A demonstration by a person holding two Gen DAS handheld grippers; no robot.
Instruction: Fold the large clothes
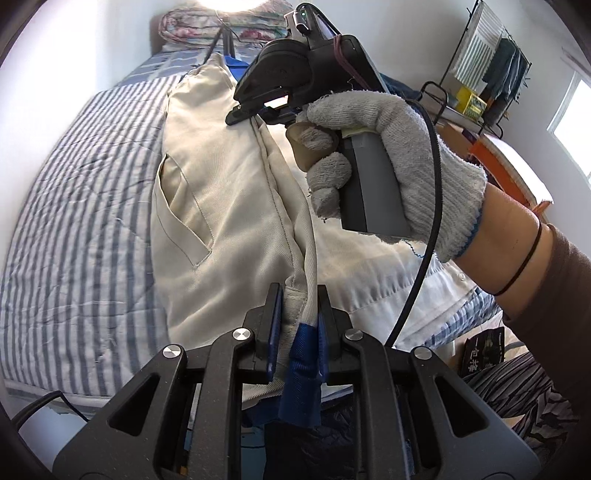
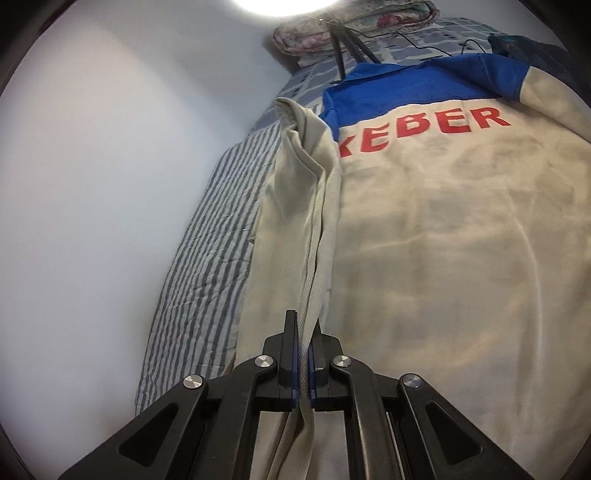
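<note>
Fabric fills both views: a cream jacket (image 2: 443,229) with a blue yoke and red lettering lies spread on a striped bed (image 1: 74,206). The left hand-held gripper (image 1: 300,295) is clamped on a folded cream edge of the jacket with a bit of blue trim bunched between its fingers. Ahead of it and slightly to its right, the gloved right hand (image 1: 399,155) holds the right hand-held gripper (image 2: 302,325), whose tip pinches the same raised fold further along. In the right wrist view that gripper's fingers are closed tight on the thin cream fold, which runs straight ahead from it; the jacket's back panel spreads to its right, and the striped bed and a pale wall (image 2: 110,184) lie to its left. Far ahead of both sits a floral pillow (image 2: 332,26).
</note>
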